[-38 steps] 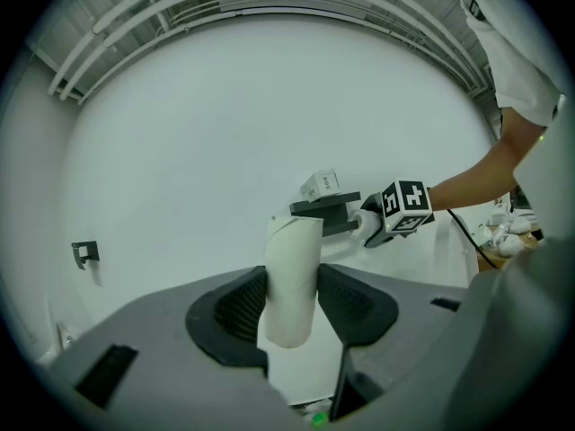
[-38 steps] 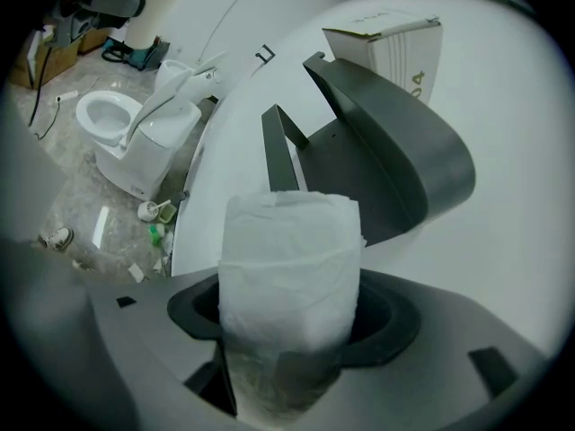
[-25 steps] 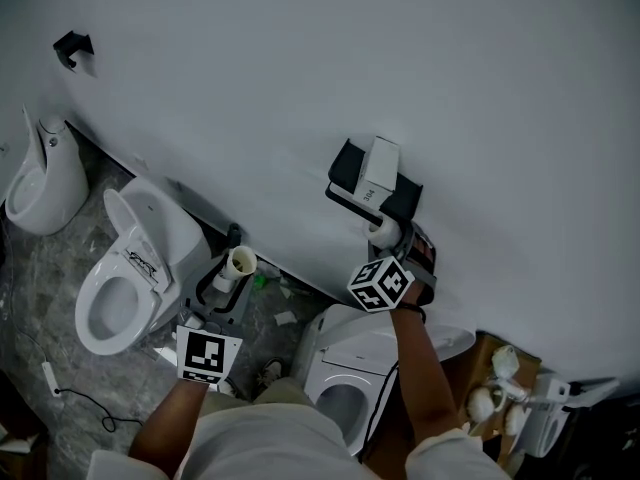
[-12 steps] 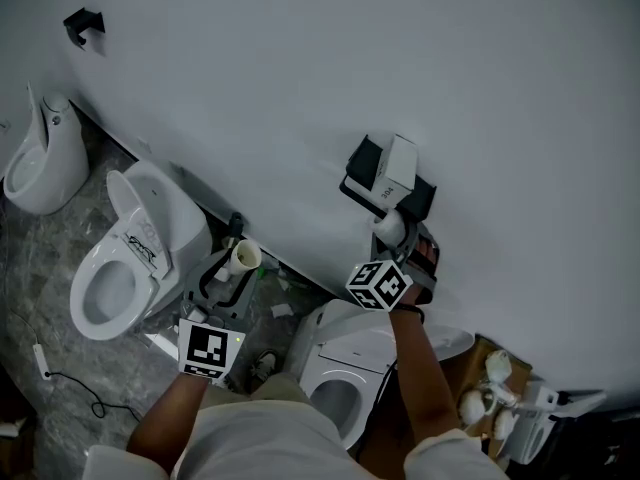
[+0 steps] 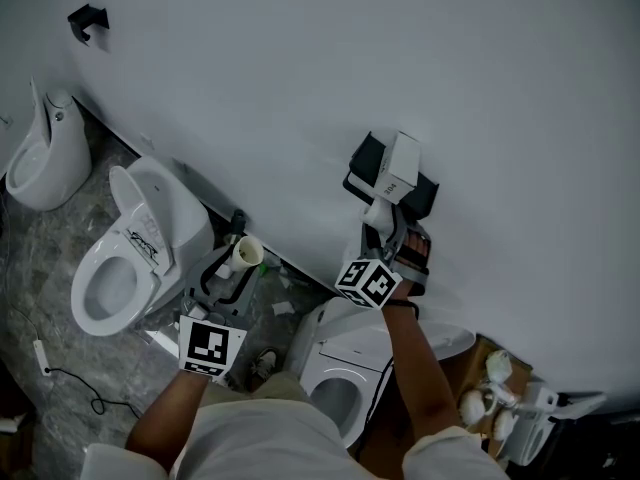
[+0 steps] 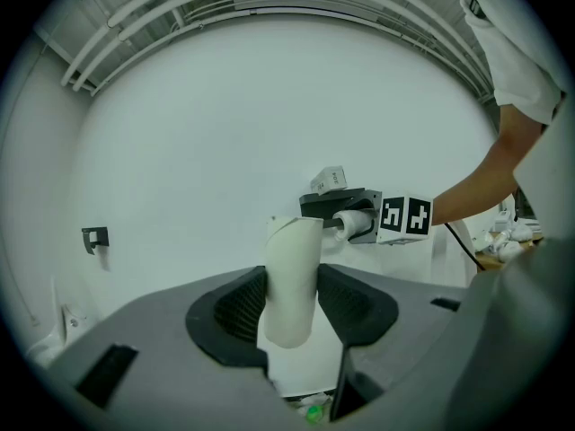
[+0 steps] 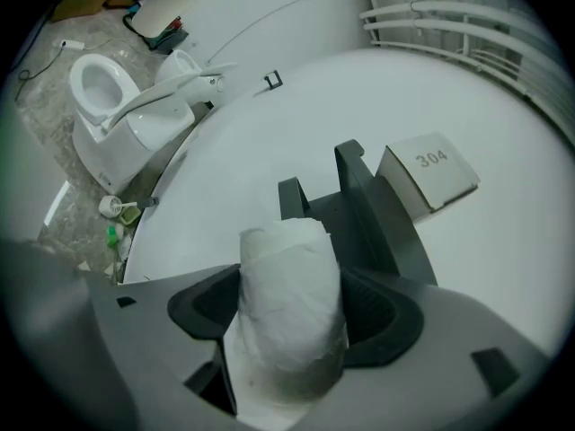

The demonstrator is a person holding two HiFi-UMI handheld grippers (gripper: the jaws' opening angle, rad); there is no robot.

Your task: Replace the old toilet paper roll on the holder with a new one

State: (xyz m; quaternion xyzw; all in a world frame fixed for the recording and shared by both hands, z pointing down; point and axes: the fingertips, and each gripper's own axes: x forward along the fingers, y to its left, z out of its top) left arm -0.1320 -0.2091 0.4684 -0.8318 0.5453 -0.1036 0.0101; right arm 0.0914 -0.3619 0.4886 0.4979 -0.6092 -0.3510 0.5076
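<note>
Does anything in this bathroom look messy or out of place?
Yes. A small white box perches on top of the black wall holder, an odd spot for it. Scraps of litter lie on the grey floor at the foot of the wall.

Bare cardboard tube [image 6: 292, 277] upright; white roll [image 7: 287, 303] near black holder [image 7: 359, 205].

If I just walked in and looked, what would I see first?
Two tongs, each holding something! The right tongs squeeze a white paper roll just in front of the black holder on the white wall, while the left tongs grip a bare cardboard tube further left. Down on the floor sits a white toilet.
</note>
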